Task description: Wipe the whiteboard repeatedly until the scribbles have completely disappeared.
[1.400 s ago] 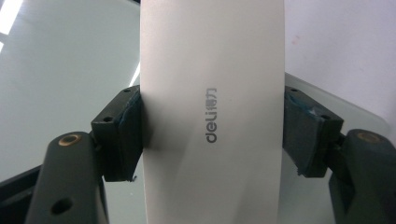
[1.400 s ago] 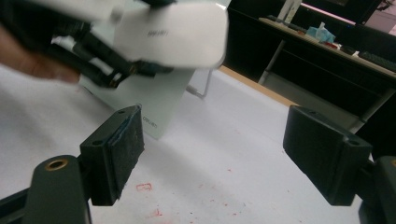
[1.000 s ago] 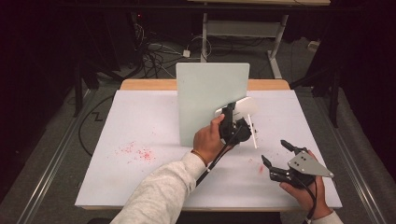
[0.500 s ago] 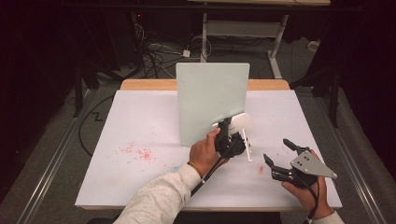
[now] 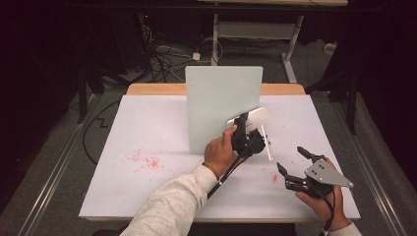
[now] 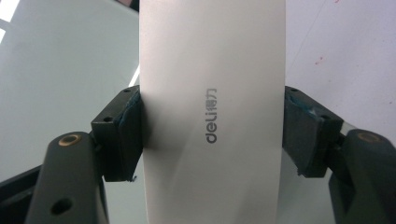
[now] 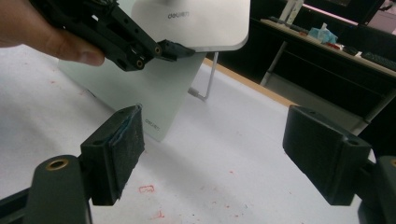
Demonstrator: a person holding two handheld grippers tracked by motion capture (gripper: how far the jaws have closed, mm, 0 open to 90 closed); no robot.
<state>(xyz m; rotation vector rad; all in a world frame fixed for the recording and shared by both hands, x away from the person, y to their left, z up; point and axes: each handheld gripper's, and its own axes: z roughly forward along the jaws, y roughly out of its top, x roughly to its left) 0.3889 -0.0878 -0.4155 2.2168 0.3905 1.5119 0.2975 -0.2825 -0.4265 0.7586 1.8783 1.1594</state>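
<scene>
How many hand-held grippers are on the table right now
2. The left hand-held gripper is up beside the upright board, clamped on a white stand. The right hand-held gripper is near the table's front right corner, open.

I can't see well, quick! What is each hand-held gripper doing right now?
Left hand-held gripper: shut on the white Deli-branded flap beside the upright board.
Right hand-held gripper: open, holding nothing.

The high view looks down on the white table [image 5: 147, 128]. The left gripper view is pressed close to the Deli-branded white stand [image 6: 212, 93]; the right gripper view faces it from nearby [image 7: 196, 18].
</scene>
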